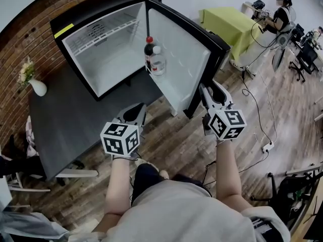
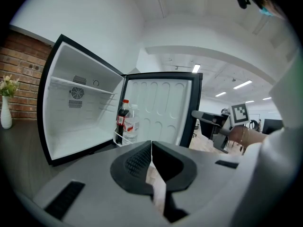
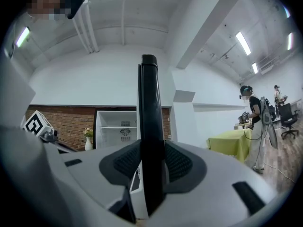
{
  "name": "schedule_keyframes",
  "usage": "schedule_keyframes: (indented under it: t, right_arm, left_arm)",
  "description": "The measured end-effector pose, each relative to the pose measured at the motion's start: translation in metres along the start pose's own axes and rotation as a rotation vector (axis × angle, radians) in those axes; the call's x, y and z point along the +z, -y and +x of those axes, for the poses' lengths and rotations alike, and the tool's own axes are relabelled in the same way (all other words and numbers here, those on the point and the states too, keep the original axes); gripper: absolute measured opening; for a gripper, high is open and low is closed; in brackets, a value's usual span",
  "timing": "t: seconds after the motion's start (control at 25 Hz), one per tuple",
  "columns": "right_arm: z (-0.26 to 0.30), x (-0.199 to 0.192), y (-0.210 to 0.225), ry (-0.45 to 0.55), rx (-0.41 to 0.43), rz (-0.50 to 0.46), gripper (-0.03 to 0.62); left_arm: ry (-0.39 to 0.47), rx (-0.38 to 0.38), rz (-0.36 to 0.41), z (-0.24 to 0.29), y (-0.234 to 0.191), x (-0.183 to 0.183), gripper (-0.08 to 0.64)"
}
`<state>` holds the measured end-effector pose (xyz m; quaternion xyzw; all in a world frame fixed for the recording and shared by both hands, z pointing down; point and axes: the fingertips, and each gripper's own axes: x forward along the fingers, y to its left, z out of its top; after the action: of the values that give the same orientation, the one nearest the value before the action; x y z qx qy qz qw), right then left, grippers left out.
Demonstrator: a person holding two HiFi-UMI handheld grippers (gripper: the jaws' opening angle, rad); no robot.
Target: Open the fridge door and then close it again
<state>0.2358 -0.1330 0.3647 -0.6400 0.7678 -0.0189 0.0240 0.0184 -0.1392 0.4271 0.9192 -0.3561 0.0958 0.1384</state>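
A small black fridge (image 1: pixel 101 44) with a white inside stands on a dark table, its door (image 1: pixel 176 54) swung wide open. Two bottles (image 1: pixel 153 56) sit in the door's shelf. My right gripper (image 1: pixel 208 92) is shut on the door's free edge; in the right gripper view the black door edge (image 3: pixel 149 103) runs upright between the pads of this gripper (image 3: pixel 151 148). My left gripper (image 1: pixel 137 110) hangs in front of the fridge's lower corner, shut and holding nothing. In the left gripper view its tips (image 2: pixel 151 143) meet below the open door (image 2: pixel 161 108).
A white vase with flowers (image 1: pixel 35 84) stands on the dark table (image 1: pixel 65 130) left of the fridge. A table under a green cloth (image 1: pixel 227 21) and a person (image 1: pixel 280 14) are at the back right. Cables (image 1: pixel 260 110) lie on the wooden floor.
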Motion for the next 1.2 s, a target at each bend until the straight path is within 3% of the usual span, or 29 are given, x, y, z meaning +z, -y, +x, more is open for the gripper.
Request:
schedule_keyframes:
  t: [0.4, 1.2]
  right_arm:
    - [-0.002, -0.002, -0.038, -0.009, 0.064, -0.024, 0.141]
    - [0.010, -0.007, -0.138, -0.094, 0.385, -0.027, 0.164]
  left_arm:
    - [-0.016, 0.021, -0.017, -0.018, 0.007, -0.014, 0.008]
    - [-0.002, 0.097, -0.046, -0.051, -0.006, -0.016, 0.008]
